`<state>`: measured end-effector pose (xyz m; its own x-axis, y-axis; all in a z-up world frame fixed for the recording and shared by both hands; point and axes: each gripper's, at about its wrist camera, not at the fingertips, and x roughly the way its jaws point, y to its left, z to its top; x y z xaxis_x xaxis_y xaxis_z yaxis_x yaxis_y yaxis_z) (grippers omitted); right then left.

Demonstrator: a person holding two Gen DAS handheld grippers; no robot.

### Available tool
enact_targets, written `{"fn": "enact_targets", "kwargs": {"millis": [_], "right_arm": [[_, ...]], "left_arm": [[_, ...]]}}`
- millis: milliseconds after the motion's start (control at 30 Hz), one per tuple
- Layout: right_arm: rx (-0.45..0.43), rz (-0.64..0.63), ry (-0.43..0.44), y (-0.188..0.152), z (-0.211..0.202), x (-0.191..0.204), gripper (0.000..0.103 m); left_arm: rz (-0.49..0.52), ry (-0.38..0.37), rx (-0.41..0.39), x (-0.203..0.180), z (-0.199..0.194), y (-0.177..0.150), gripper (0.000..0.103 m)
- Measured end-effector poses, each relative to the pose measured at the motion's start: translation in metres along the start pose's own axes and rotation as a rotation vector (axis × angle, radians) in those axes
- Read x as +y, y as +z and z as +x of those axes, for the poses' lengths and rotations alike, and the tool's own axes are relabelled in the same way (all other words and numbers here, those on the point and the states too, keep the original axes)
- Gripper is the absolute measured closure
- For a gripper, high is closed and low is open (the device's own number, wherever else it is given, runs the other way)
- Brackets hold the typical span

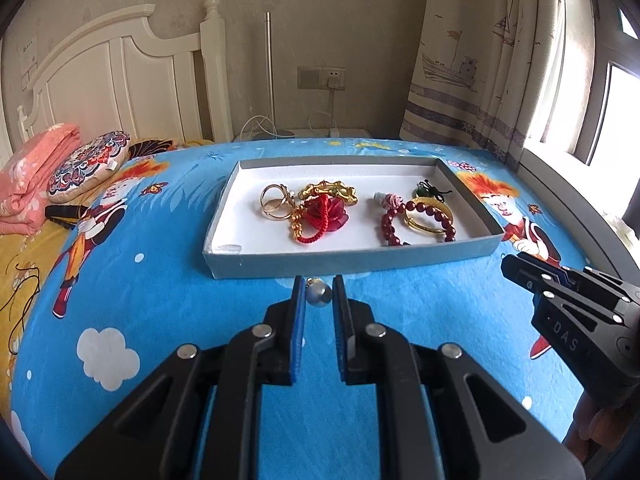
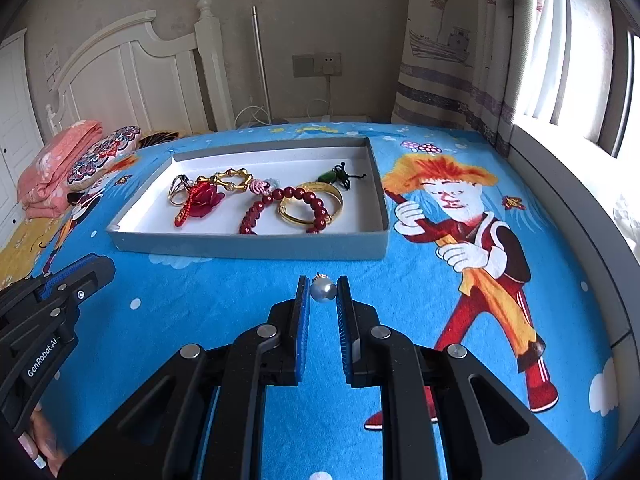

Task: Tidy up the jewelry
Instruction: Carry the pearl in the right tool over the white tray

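A shallow grey tray [image 1: 348, 265] [image 2: 248, 246] lies on the bed. It holds gold rings [image 1: 274, 200], a gold bamboo bangle [image 1: 330, 191], a red rose on red cord [image 1: 320, 216], a red bead bracelet [image 1: 394, 222] [image 2: 280, 196], a plain gold bangle [image 2: 310, 210] and a green pendant [image 2: 332, 176]. Just short of the tray's near wall, my left gripper [image 1: 318, 286] is shut on a grey pearl earring [image 1: 319, 297]. My right gripper [image 2: 323, 282] pinches a second pearl earring [image 2: 323, 292] the same way. Each gripper shows at the other view's edge: right gripper [image 1: 516, 264], left gripper [image 2: 94, 262].
The bed has a blue cartoon-print sheet [image 1: 160, 300]. A folded pink blanket [image 1: 36, 176] and a patterned cushion [image 1: 86, 164] lie at the far left by the white headboard [image 1: 120, 76]. Curtains [image 2: 460, 60] and a window sill run along the right. A hand [image 2: 40, 440] shows bottom left.
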<state>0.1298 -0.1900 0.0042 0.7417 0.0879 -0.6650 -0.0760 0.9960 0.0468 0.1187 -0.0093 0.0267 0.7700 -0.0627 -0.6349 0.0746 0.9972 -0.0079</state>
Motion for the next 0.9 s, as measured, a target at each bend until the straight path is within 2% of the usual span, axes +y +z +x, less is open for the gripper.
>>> {"fn": "enact_targets", "kwargs": {"millis": [400,900], "right_arm": [[-0.017,-0.013,-0.011,0.023,0.009,0.004,0.089],[-0.007,-0.041,-0.022,0.048,0.041,0.020,0.089]], "left_arm": [[0.014,0.006,0.018,0.001,0.024,0.018,0.090],[0.011,0.038,0.028,0.007,0.056,0.049,0.090]]}}
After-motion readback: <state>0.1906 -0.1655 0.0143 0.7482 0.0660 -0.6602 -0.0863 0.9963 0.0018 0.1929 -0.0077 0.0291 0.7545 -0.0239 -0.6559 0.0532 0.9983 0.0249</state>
